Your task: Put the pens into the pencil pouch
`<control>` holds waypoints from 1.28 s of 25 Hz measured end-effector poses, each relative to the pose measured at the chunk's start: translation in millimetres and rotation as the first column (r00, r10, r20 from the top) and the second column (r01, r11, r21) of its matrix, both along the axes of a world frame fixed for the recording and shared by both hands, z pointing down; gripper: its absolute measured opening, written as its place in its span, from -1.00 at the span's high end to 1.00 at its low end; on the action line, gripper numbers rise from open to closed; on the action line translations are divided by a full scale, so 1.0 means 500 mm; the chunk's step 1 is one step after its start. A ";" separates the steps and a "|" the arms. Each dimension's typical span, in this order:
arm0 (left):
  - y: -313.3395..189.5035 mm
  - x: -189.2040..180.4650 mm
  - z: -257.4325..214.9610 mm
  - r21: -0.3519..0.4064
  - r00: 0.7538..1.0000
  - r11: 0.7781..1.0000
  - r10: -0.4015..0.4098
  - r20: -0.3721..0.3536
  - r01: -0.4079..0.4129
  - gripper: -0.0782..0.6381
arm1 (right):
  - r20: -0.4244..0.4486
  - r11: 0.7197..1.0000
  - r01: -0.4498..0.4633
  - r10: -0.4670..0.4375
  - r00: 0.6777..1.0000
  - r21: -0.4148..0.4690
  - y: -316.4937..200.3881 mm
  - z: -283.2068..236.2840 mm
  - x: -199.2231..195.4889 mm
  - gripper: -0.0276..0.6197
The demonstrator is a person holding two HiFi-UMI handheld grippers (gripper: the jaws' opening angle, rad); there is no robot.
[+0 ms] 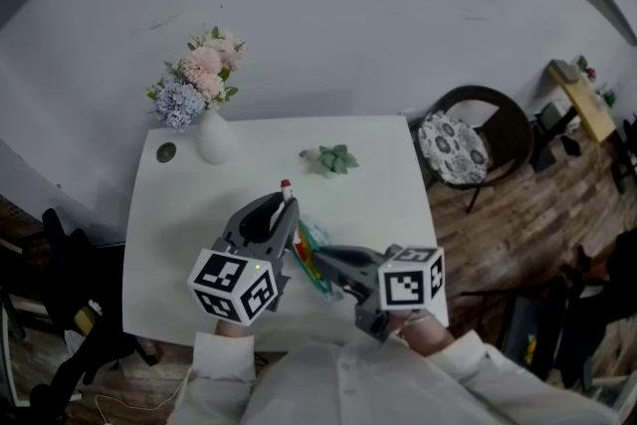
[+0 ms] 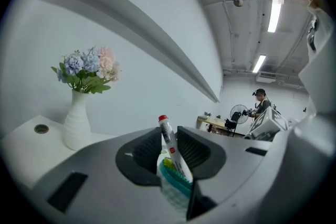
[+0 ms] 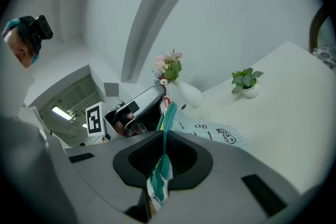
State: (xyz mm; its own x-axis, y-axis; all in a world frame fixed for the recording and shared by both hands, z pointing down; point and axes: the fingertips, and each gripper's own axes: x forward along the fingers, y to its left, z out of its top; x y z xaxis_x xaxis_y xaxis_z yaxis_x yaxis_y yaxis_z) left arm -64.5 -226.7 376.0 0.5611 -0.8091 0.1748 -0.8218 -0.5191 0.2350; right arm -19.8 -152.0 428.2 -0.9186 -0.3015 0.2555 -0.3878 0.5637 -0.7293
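head view: left gripper (image 1: 279,214) and right gripper (image 1: 333,266) meet over the near part of the white table (image 1: 179,234), with the pouch (image 1: 317,259) between them.
pen: one red-capped pen (image 1: 288,194) stands up out of the left gripper, cap end up, lower end towards the pouch mouth.
other pens: none visible on the table from here.
background: vase (image 1: 213,139) and small plant (image 1: 335,158) sit well apart at the far edge, out of the way.
left gripper view: jaws stand apart and the pen (image 2: 169,139) runs up between them, leaning on one pad. The gap looks wider than the pen, so I read it as released, not pinched.
pen tip: drops behind the teal zip edge of the pouch (image 2: 176,183), so it looks partly inside.
right gripper view: jaws clenched on the teal zip edge, holding the mouth up. The rest of the pouch (image 3: 210,131) lies on the table.
only here: printed pouch body is visible. The pen (image 3: 165,94) shows beyond the zip edge, in the left gripper (image 3: 142,107).
not in head view: jaw states, since the marker cubes cover them.
step: inserting this pen, likely near the end of the insert.
next move: probably push or drop the pen fully in while the right keeps the mouth open.
risk: the loose pen could tip out over the edge.
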 end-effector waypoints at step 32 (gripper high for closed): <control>0.122 -0.116 0.094 0.007 0.985 0.989 -0.149 0.085 0.149 0.57 | 0.030 1.000 -0.017 0.017 0.999 0.003 -0.011 -0.013 0.006 0.84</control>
